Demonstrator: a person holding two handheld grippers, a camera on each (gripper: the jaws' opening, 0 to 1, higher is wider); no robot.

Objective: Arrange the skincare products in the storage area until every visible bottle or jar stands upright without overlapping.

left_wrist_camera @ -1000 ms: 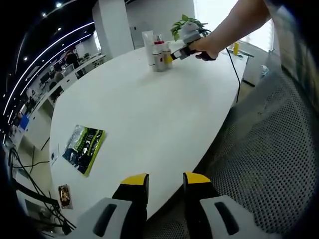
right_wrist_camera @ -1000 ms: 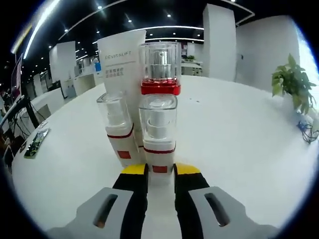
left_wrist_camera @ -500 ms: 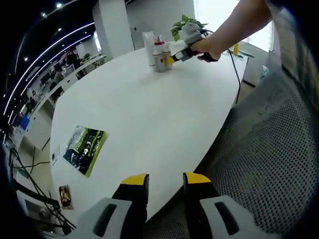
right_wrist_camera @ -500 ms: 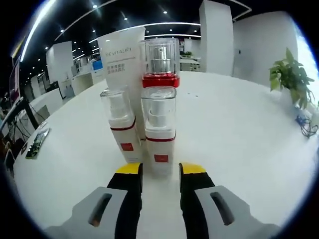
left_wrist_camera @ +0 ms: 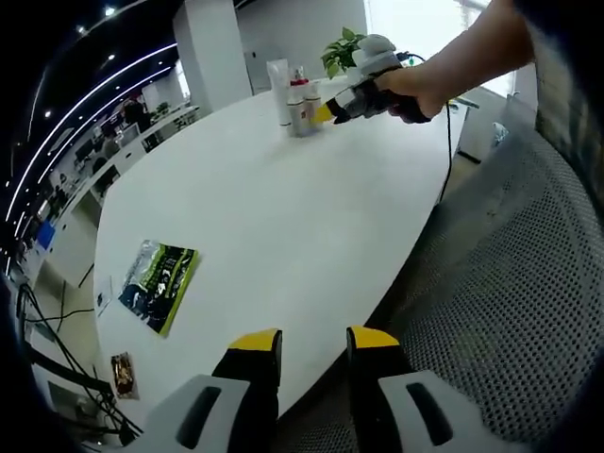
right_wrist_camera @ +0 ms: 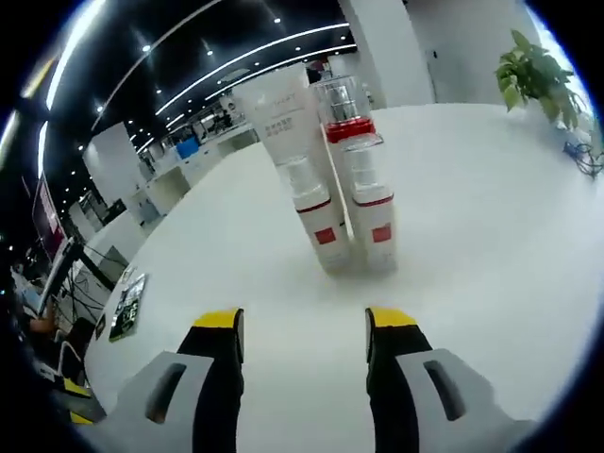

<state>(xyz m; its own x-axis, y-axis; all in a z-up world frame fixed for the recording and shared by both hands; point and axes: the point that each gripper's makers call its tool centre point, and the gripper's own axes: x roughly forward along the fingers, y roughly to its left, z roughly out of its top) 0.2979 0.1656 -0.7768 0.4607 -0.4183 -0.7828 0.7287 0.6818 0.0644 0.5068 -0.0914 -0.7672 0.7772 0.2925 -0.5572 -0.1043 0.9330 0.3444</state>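
In the right gripper view, four skincare products stand upright in a tight cluster on the white table (right_wrist_camera: 491, 236). Two small pump bottles with clear caps and red labels stand in front: the left small bottle (right_wrist_camera: 314, 214) and the right small bottle (right_wrist_camera: 370, 206), side by side and just touching or nearly so. Behind them stand a taller bottle with a red collar (right_wrist_camera: 342, 111) and a white tube (right_wrist_camera: 281, 121) with printed lettering. The right gripper (right_wrist_camera: 302, 326) sits near the bottles but apart from them, its yellow-tipped jaws wide and holding nothing. A potted plant (right_wrist_camera: 534, 71) stands further off on the table.

In the left gripper view, the left gripper (left_wrist_camera: 314, 342) hangs at the near table edge, well apart from the products, jaws at a narrow gap with nothing between them. A green packet (left_wrist_camera: 158, 281) lies flat on the table. A person's hand (left_wrist_camera: 415, 90) holds the right gripper beside the cluster at the far end
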